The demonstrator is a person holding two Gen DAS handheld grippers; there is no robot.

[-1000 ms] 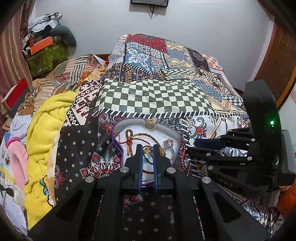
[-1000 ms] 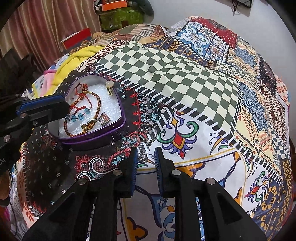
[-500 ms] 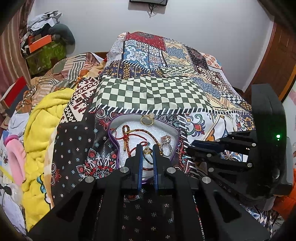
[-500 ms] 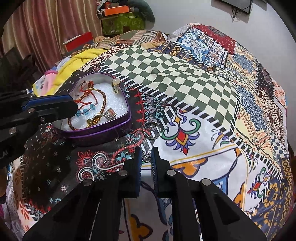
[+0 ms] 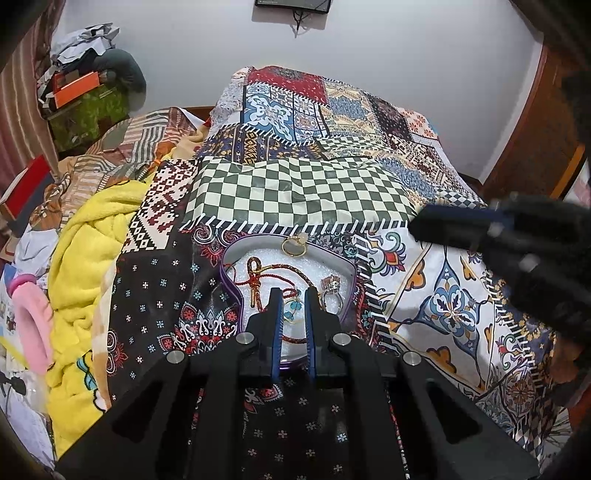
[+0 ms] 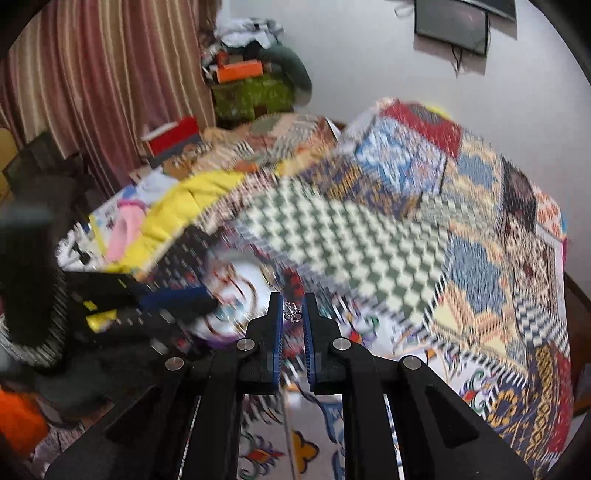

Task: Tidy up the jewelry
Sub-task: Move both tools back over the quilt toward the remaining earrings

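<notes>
jewelry lies in a purple-rimmed, heart-shaped tin [image 5: 236,291] with a white foam lining, set on the patchwork quilt [image 5: 295,184] of a bed. inside the tin, a gold ring [image 5: 294,246] sits at the far edge, a red and brown braided cord bracelet [image 5: 255,275] curls across the middle, and a silver ring with a pale stone [image 5: 331,291] rests at the right side. turquoise beads [image 5: 294,306] show between the fingers of the left tool [image 5: 294,301], which hangs low over the near part of the tin with its blue-padded fingers a little apart and nothing clamped between them. the right tool [image 6: 293,308] is raised above the bed, just right of the tin, and its view is heavily blurred. its two fingers are drawn close and pinch a small silver piece of jewelry [image 6: 291,312] between the blue pads [image 6: 277,332]; whether it is a ring or an earring is too small to tell. in the left view the right tool appears as a dark blurred shape over the white floral patch at the right of the quilt. a yellow fleece blanket [image 5: 85,258] is bunched along the left side of the bed, and a pink item [image 5: 31,321] lies beyond it. a dark screen [image 6: 452,26] hangs on the white wall behind.
</notes>
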